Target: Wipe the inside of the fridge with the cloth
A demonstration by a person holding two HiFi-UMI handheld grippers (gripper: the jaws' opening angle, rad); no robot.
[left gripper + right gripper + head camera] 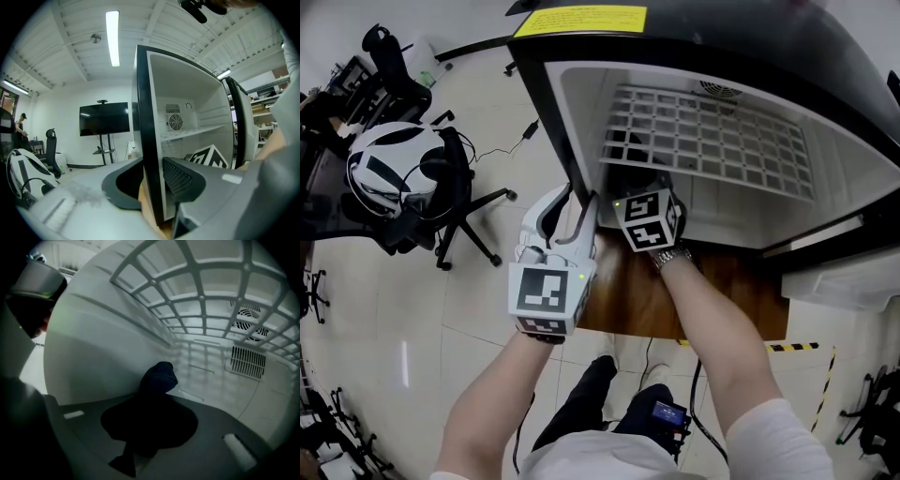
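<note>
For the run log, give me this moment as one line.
left tool: clamped on fridge side wall | right tool: holding dark cloth below wire shelf

We wear a white short-sleeved shirt (pixel 609 461), dark trousers (pixel 581 403) and a metal-link watch (pixel 672 255) on the right wrist. Our left gripper (pixel 579 202) is pale grey, with a small green light and a cube (pixel 549 292) of black-and-white square markers. Our right gripper (pixel 637 183) bears a like cube, and a black cable (pixel 697 389) hangs beside a small blue-screened box (pixel 668 415) at our waist.
</note>
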